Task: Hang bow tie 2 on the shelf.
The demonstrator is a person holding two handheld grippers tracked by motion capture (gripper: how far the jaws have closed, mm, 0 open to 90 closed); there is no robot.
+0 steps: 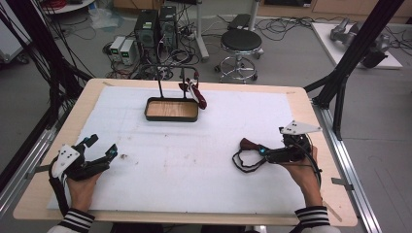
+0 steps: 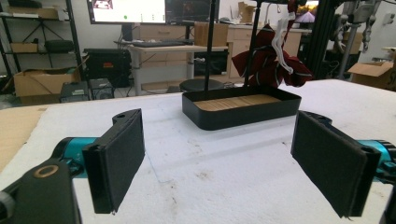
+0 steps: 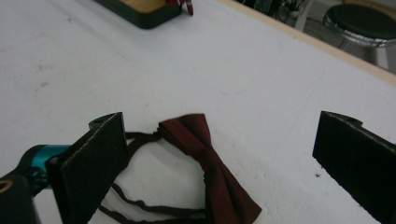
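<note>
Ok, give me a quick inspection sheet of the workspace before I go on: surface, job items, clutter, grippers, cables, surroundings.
Surface: white mat on a wooden table, a few dark specks.
Job's things: dark red bow tie with strap flat on the mat; black stand tray at the back, another dark red tie hanging from its rail.
Clutter: nothing seen.
Grippers: left gripper open, empty; right gripper open, jaws either side of the bow tie.
Cables: one trails from each gripper.
Surroundings: stool, computers, floor wiring.

your left gripper (image 2: 217, 161) hovers with jaws wide apart over the white mat (image 2: 224, 163); beyond sits a black tray (image 2: 243, 114) with dark red cloth (image 2: 271, 63) hanging behind it.
</note>
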